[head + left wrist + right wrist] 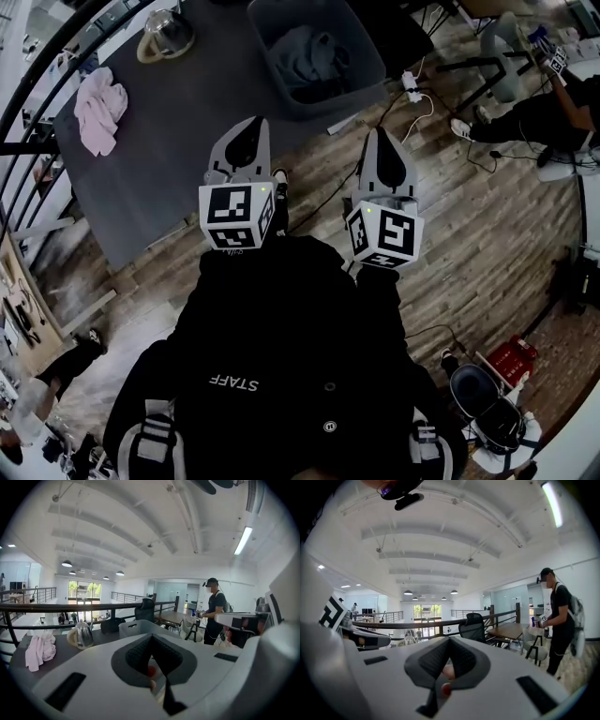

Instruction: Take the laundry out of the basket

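Black jacket [281, 356] with STAFF printed on it, that's the operator right here, both tools held up close to the chest. Left white two-jaw tool [248, 127] points forward, jaws pressed together, nothing between them. Right white two-jaw tool [382, 139] just beside it, same story: jaws together, empty. You can see the black-and-white marker cube on the left one [234, 216] and its twin on the right [384, 234], both tucked against the jacket.

Out past the tool tips, wood-plank floor [469, 216], and then the dark grey counter [178, 159] running off to the left. Neither tool is touching it. On the counter's far end sits the grey plastic basket [373, 58], and the laundry, a rumpled grey garment [309, 56], is lying inside it, well apart from both tools. Over on the counter's left side, a crumpled pink cloth [98, 112] lies on its own. Behind that, a shiny kettle with a cream handle [167, 36] stands upright near the far edge.

Right of the basket, a white power strip [411, 86] lies on the floor with its cable trailing away. Farther back, a dark metal railing [70, 607] crosses the room, and a person in a dark T-shirt and cap [215, 609] stands off to the right.
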A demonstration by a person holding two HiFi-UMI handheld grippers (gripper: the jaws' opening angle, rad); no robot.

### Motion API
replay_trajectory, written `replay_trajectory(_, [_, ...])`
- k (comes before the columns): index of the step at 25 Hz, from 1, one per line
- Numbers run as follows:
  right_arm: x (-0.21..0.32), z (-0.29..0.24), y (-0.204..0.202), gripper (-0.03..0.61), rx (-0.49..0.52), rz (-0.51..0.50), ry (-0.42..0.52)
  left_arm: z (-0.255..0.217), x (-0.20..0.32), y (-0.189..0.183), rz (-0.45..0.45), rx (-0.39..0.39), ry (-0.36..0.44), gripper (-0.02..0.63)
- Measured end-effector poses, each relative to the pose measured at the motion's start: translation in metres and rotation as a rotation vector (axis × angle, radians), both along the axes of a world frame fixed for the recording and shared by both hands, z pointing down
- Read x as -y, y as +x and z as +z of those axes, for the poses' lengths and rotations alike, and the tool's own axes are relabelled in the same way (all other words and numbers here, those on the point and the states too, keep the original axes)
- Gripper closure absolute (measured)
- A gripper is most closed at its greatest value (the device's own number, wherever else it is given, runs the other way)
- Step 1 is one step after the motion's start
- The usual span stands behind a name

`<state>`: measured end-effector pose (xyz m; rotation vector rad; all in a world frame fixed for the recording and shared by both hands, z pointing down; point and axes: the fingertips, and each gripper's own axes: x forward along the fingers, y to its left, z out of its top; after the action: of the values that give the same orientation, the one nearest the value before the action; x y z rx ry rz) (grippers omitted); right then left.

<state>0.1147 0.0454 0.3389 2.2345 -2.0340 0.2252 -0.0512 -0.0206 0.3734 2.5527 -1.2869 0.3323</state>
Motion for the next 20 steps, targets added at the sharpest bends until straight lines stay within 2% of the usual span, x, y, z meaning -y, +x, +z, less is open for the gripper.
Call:
replay_trajectory(13, [0.098,0.01,0.008,0.565,-0.033,0.05,-0.049,0.016,0.098,0.023,0.1,-0.017,-0.043,0.612])
replay_trajectory(20, [0.125,0.021,0.002,0.565,-0.024,0.042,-0.095,0.023,0.122,0.032,0.122,-0.023,-0.069,0.612])
